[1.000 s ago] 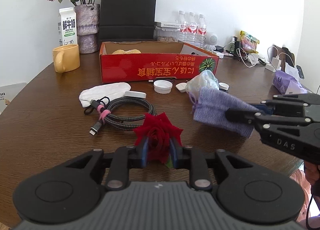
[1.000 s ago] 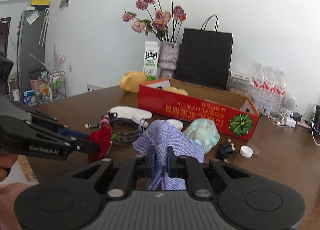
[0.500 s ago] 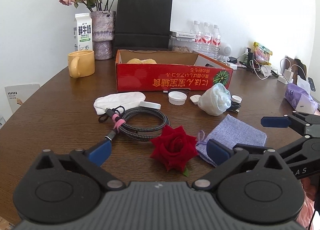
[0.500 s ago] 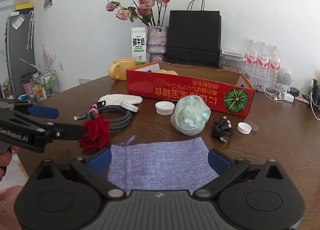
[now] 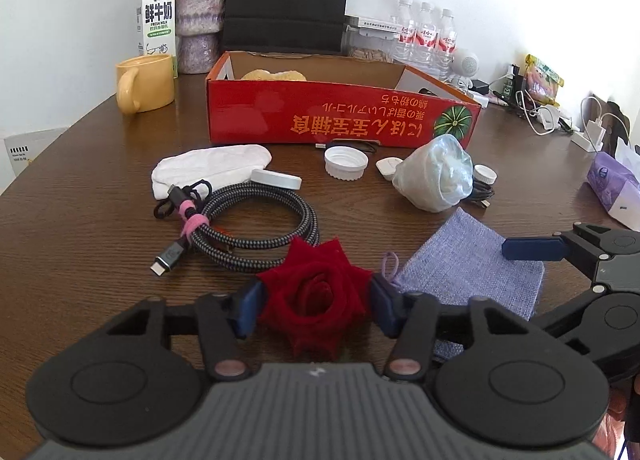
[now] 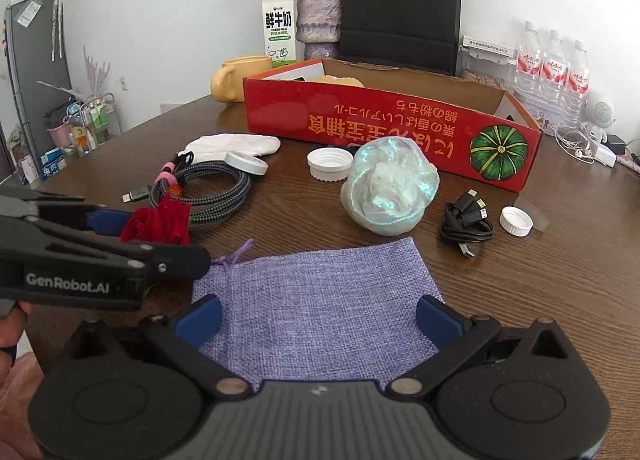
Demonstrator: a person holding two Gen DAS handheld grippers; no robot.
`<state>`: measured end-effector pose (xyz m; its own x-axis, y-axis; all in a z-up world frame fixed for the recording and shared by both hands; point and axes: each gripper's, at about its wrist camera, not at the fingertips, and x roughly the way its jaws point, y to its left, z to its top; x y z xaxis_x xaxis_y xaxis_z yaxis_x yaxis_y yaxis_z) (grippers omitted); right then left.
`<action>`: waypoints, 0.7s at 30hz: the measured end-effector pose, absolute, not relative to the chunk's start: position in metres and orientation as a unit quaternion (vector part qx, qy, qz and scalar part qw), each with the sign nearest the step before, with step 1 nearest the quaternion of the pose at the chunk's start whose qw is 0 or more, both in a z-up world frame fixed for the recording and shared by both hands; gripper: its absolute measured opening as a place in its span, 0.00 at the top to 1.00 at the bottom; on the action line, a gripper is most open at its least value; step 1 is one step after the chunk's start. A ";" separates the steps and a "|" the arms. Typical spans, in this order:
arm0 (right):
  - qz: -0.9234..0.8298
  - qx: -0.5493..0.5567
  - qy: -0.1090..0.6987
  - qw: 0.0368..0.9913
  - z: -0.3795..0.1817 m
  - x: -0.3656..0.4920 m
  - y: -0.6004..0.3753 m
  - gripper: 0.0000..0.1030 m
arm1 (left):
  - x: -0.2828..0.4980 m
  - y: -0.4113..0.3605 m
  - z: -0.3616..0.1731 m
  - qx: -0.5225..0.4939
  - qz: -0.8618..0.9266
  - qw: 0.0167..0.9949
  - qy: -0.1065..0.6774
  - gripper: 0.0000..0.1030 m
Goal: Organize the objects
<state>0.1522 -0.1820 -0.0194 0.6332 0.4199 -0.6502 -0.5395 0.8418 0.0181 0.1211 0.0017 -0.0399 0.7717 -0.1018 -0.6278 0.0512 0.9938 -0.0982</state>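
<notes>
Our left tool is right around the rose. Its jaws are closing, one on each side of the flower. The pads look like they just reach the petals, but we cannot tell if they squeeze yet. The rose sits on the worktop, at the near edge.

Our right tool has its jaws wide apart. It hangs over the pouch and holds nothing. The pouch lies flat on the worktop, just beside the rose, with its little string toward the flower.

We think the rose is very light and soft. The petals would squash if we pinch hard. A gentle hold low around the bloom looks best. The pouch is soft cloth and will flop, so we think an edge or a corner is the place to take hold.

A bit further back lies the cable, coiled up and touching the rose. It looks bendy and may uncoil when lifted. Past it are a white cloth, a white cap and a crinkly plastic ball. The ball looks light and easy to crush.

At the back stands the red box, open on top. We guess the things go in there.
</notes>
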 end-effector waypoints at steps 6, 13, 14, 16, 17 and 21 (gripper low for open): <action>0.277 -0.088 0.322 0.901 -0.019 0.143 -0.186 0.07 | 0.105 0.003 -0.040 -0.040 -0.055 0.944 0.324 0.57; 0.296 -0.086 0.304 0.902 -0.015 0.120 -0.187 0.45 | 0.093 0.013 -0.041 -0.047 -0.056 0.945 0.319 0.57; 0.299 -0.086 0.303 0.901 -0.015 0.119 -0.187 0.49 | 0.092 0.014 -0.042 -0.047 -0.055 0.945 0.319 0.56; 0.305 -0.083 0.303 0.899 -0.013 0.117 -0.186 0.73 | 0.091 0.015 -0.042 -0.049 -0.054 0.945 0.318 0.56; 0.306 -0.083 0.303 0.899 -0.012 0.118 -0.186 0.78 | 0.091 0.016 -0.042 -0.050 -0.054 0.945 0.318 0.56; 0.304 -0.077 0.305 0.899 -0.011 0.118 -0.186 0.92 | 0.089 0.018 -0.042 -0.053 -0.054 0.946 0.316 0.57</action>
